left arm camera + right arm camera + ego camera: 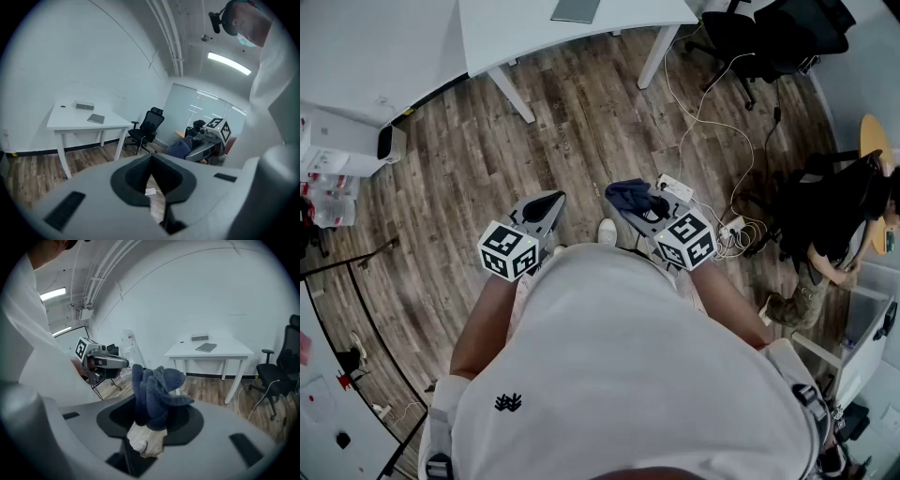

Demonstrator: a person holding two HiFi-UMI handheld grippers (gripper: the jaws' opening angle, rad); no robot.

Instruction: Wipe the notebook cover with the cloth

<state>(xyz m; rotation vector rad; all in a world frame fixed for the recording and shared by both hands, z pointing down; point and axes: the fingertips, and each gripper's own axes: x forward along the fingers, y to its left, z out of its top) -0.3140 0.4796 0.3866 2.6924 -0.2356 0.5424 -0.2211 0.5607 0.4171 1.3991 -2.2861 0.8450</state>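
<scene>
The grey notebook (577, 9) lies on a white table (516, 33) across the room, far from both grippers; it also shows as the notebook (96, 118) and the notebook (206, 347). A dark blue cloth (155, 392) sticks up bunched from my right gripper (150, 414), whose jaws are shut on it. In the head view the cloth (633, 196) sits at the tip of the right gripper (630, 202), held in front of my body over the wood floor. My left gripper (549, 201) is beside it, shut and holding nothing (151, 163).
A small grey box (84, 106) sits on the table behind the notebook. Black office chairs (769, 33) stand at the table's right end. Cables and a power strip (677, 187) lie on the floor ahead. A seated person (834, 234) is at the right, white shelving (337, 150) at the left.
</scene>
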